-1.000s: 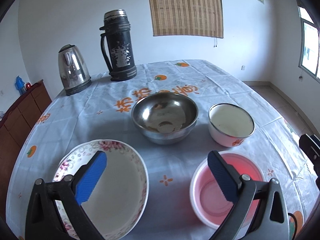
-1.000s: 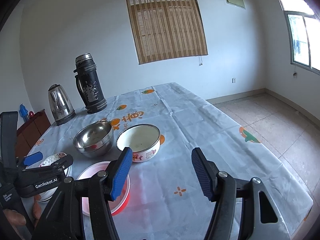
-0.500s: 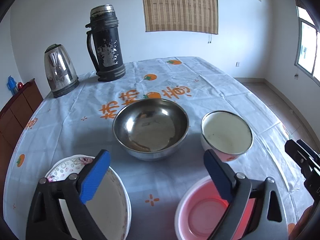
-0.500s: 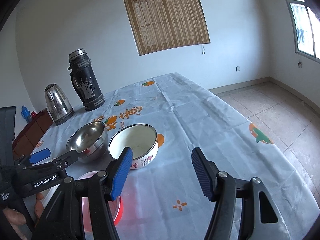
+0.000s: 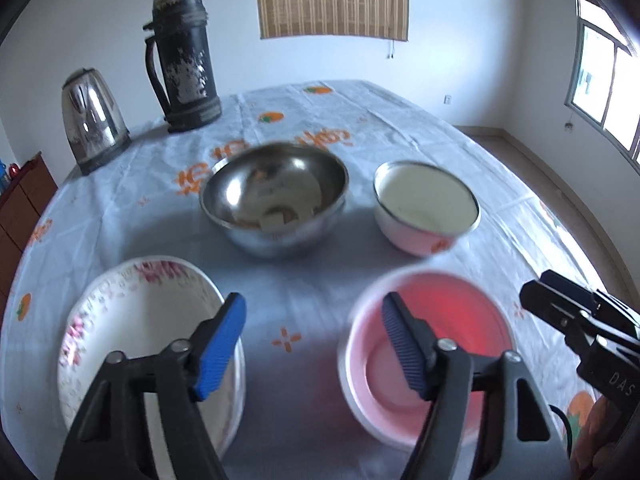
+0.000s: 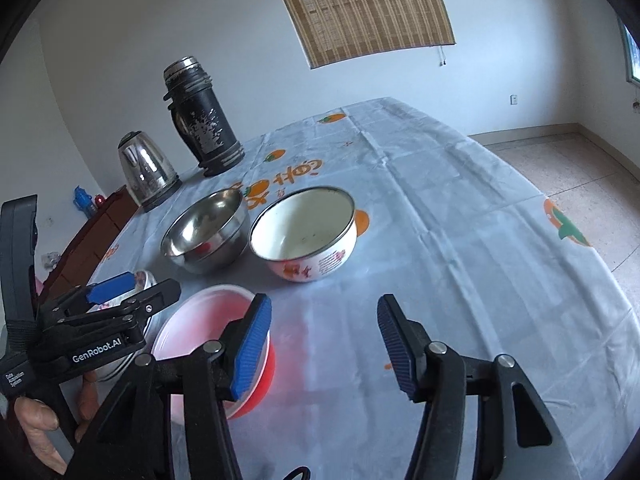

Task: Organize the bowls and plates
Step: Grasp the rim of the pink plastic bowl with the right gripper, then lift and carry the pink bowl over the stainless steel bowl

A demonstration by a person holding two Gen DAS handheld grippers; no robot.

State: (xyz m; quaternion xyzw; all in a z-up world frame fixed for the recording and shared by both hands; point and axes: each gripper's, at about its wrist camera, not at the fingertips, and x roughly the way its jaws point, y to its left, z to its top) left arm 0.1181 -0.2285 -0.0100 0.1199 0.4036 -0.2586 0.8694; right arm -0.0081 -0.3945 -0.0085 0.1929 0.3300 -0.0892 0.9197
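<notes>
Across the middle of the left wrist frame sit four dishes on the tabletop [image 5: 400,120]: a steel bowl [image 5: 274,196] at centre, a white bowl [image 5: 426,206] to its right, a flowered plate [image 5: 148,344] at lower left and a pink bowl [image 5: 426,356] at lower right. The left claw [image 5: 312,344] hangs spread and empty, with one finger over the plate and the other over the pink bowl. The right claw [image 6: 322,344] is likewise spread and empty, low in its frame, its left finger over the pink bowl's rim. Nothing is stacked yet, so this looks like the approach before a first pick. The next move likely calls for lowering one claw over a rim, probably the pink bowl's, and closing squarely.
</notes>
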